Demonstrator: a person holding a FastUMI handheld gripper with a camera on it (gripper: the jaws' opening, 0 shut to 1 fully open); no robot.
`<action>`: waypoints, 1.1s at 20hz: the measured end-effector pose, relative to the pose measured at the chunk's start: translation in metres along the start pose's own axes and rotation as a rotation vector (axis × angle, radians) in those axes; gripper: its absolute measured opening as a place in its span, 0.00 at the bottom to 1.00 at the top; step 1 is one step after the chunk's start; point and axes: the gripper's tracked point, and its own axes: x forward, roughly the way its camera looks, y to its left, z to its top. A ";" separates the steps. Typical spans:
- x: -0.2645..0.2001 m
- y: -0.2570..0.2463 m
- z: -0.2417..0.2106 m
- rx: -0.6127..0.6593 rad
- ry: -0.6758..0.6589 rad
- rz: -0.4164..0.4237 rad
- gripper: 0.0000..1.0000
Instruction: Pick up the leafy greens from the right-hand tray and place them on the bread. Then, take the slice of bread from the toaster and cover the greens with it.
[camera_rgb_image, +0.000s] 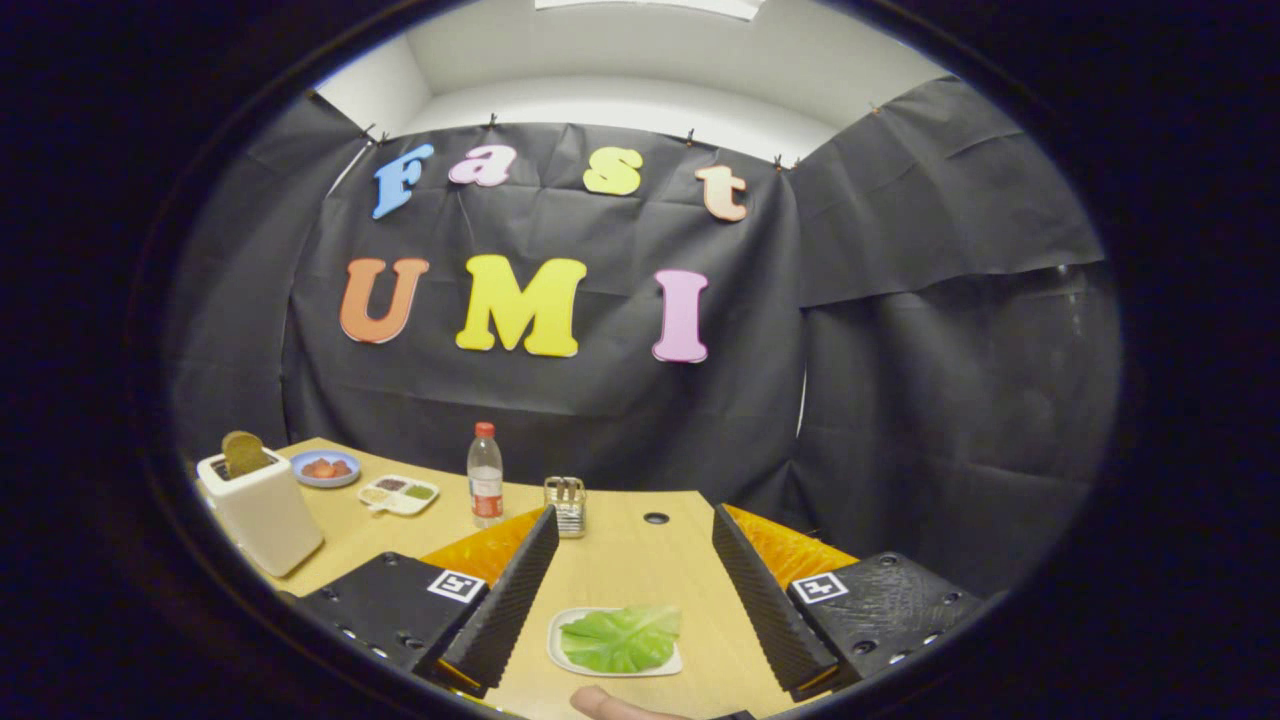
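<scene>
Leafy greens (622, 638) lie on a white tray (556, 645) at the lower centre of the frame, on the tabletop (640, 560) between the spread fingers of my hand-held gripper (635, 575), which is released and holds nothing. I judge nothing is done yet: the greens are unpicked, and the bread slice (242, 452) stands in the toaster (262, 510) at lower left. A bottle (485, 475) and a small rack (565, 503) stand beyond the fingers; the tabletop's far edge is close behind them, with bare wood around the tray.

greens (622, 640) flat on tray (556, 628) | bread (242, 453) upright in toaster (262, 510)
</scene>
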 end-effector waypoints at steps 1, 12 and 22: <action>0.013 -0.005 -0.011 -0.003 0.028 -0.006 0.95; 0.104 -0.027 -0.167 -0.013 0.413 -0.070 0.96; 0.122 -0.018 -0.222 -0.006 0.577 -0.053 0.93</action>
